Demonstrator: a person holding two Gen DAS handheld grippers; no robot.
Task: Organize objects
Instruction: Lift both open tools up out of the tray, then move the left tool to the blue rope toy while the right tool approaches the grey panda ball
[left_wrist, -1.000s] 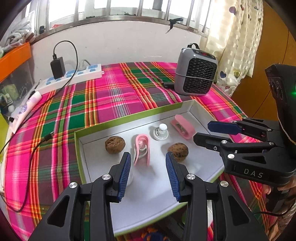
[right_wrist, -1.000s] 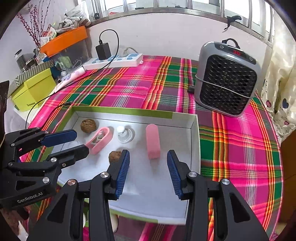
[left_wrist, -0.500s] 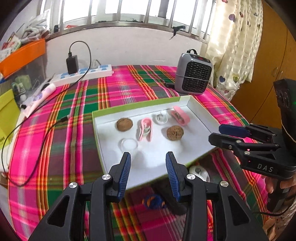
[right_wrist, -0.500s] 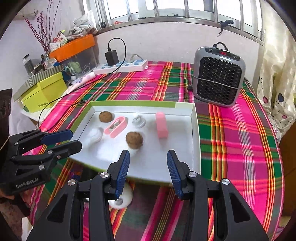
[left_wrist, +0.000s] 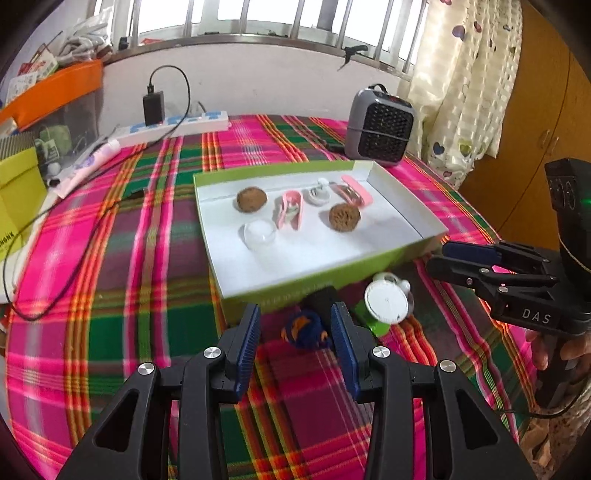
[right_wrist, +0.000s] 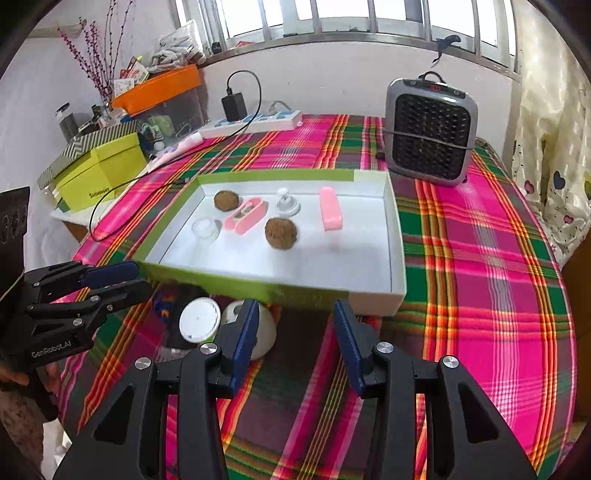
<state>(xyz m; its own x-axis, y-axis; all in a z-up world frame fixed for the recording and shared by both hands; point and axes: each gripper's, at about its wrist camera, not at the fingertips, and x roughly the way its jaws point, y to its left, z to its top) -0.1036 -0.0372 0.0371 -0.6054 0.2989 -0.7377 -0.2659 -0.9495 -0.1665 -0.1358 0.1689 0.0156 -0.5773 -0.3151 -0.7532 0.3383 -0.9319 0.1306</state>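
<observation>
A: Both tools are released with nothing between the pads. The left tool hangs over the blue ball, which lies on the bench just outside the near wall of the tray. The right tool is over bare cloth, with the white round object beside its left pad.

B: And what's already sorted?

A: Two walnuts, two pink clips, a clear cup and a white knob sit inside the tray.

B: What could go wrong?

A: The loose items are packed tight: ball, white disc, a green piece, something dark. Closing on the ball may nudge the disc or push the ball under the tray wall. It looks round, so it could roll away.

B: Do the views differ?

A: Yes. The left wrist view shows the ball clearly and the green piece under the disc. The right wrist view shows the white round object's bulk, which the left barely shows, and the person's hand on the left tool.
</observation>
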